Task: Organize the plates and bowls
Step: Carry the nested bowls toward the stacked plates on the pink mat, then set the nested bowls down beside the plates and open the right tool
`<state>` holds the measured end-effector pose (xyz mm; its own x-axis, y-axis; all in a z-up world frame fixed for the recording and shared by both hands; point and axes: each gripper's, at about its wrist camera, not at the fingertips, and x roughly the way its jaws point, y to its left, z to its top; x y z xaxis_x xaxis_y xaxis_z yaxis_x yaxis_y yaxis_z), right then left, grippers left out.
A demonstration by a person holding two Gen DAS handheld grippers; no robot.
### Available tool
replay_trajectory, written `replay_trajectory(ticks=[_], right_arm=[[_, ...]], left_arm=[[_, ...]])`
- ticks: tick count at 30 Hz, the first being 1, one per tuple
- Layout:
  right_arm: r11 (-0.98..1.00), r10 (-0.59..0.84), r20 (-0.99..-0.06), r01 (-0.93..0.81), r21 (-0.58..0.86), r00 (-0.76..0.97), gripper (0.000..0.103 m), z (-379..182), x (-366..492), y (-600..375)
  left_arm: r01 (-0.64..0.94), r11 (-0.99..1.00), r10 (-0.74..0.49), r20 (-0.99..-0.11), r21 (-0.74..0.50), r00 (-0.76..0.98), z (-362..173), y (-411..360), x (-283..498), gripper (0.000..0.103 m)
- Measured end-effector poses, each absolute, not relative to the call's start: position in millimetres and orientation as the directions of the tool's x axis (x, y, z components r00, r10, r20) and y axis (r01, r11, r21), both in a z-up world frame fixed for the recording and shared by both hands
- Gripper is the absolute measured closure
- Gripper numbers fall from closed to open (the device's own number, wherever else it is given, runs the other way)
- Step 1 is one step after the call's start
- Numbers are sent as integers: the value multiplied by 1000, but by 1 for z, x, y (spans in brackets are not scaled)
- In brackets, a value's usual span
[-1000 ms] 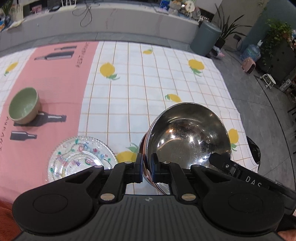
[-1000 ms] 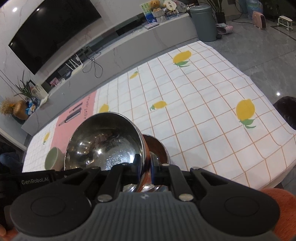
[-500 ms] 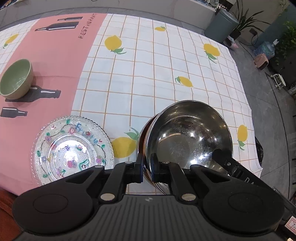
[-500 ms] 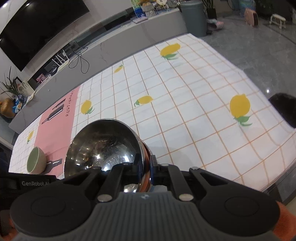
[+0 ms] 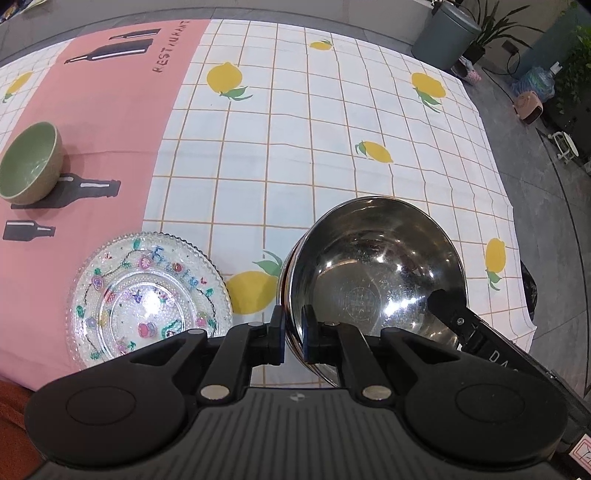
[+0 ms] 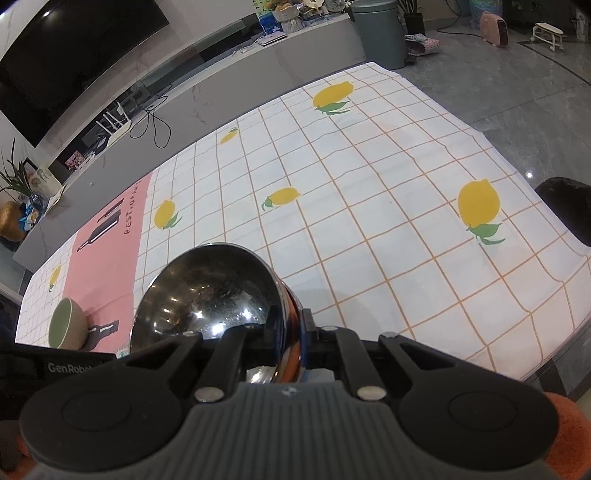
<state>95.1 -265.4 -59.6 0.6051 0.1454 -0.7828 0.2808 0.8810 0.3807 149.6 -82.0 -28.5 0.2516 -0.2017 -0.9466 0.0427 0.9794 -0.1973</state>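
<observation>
A steel bowl (image 5: 373, 273) is held between both grippers above the table's near edge. My left gripper (image 5: 293, 332) is shut on its left rim. My right gripper (image 6: 293, 332) is shut on the opposite rim, and it shows as a black arm in the left wrist view (image 5: 476, 332). The bowl (image 6: 210, 295) seems to nest in a second copper-toned bowl whose rim (image 6: 291, 332) peeks out beside it. A patterned glass plate (image 5: 147, 299) lies on the cloth to the left. A green ceramic bowl (image 5: 29, 162) sits further left on the pink strip, and it also shows in the right wrist view (image 6: 68, 328).
The table wears a lemon-print checked cloth (image 5: 295, 147) with a pink strip (image 5: 92, 110) on the left. A grey bin (image 6: 376, 33) and a low TV bench (image 6: 184, 92) stand beyond the far edge. A black bag (image 6: 565, 206) hangs off the right side.
Both grippers with the steel bowl have drawn back toward the near edge and risen slightly. The glass plate and green bowl stay put.
</observation>
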Motion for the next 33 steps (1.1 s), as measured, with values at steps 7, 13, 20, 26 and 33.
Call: replay_trajectory(ticks=[7, 13, 20, 26, 33], right_arm=[[881, 151, -777, 273, 385, 611, 89, -59, 94, -264], [876, 155, -775, 277, 394, 613, 87, -60, 93, -265], [859, 154, -756, 291, 420, 636, 94, -59, 89, -271], [857, 147, -748, 295, 423, 647, 90, -59, 87, -271], [834, 149, -677, 277, 478, 721, 79, -53, 76, -276]], left_arm=[[51, 977, -212, -945, -205, 251, -29, -82, 149, 87], [62, 976, -216, -935, -207, 281, -22, -80, 147, 86], [55, 970, -243, -919, -238, 310, -16, -74, 146, 86], [124, 972, -231, -889, -198, 395, -1, -76, 135, 86], [284, 957, -208, -809, -54, 549, 27, -80, 106, 76]])
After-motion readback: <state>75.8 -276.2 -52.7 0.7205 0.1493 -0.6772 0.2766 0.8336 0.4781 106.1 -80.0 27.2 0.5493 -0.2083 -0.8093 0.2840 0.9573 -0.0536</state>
